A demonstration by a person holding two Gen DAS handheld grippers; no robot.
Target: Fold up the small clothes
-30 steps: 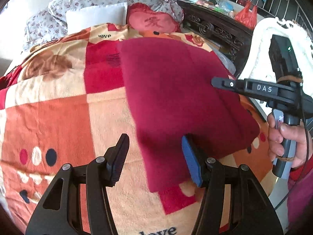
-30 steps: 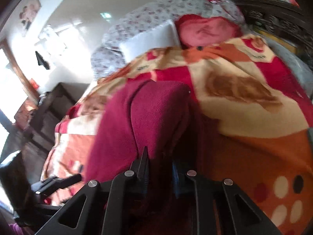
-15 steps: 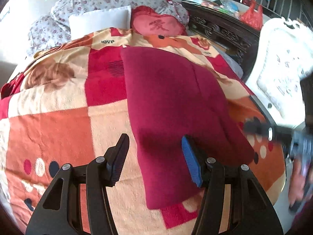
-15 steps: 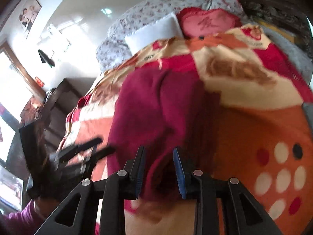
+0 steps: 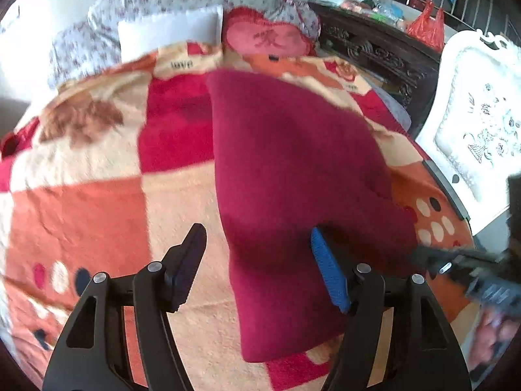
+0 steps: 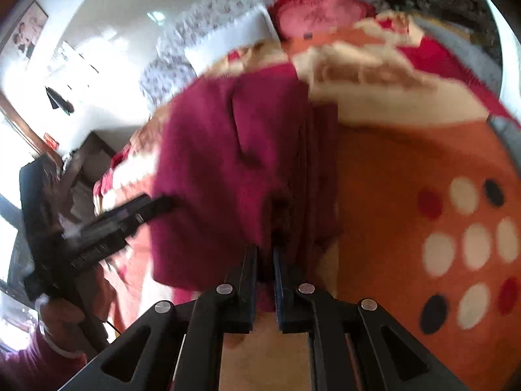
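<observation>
Fingers (image 6: 250, 273) of right gripper (image 6: 264, 254) angled down, pinched on maroon cloth (image 6: 234, 163); left gripper (image 5: 257, 257) opening wide.

Bedroom in a home.
Bed with checked fleece blanket (image 5: 97, 202); floral pillows (image 5: 156, 3), white pillow (image 5: 169, 32) and red heart cushion (image 5: 263, 37) at far end; carved dark wooden cabinet (image 5: 374, 52) far right; white ornate headboard (image 5: 478, 123) right.

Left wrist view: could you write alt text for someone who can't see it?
A dark red garment lies flat on a checked orange, red and cream blanket covering a bed. The left gripper is opening above the garment's near edge, and pillows sit at the far end.
</observation>
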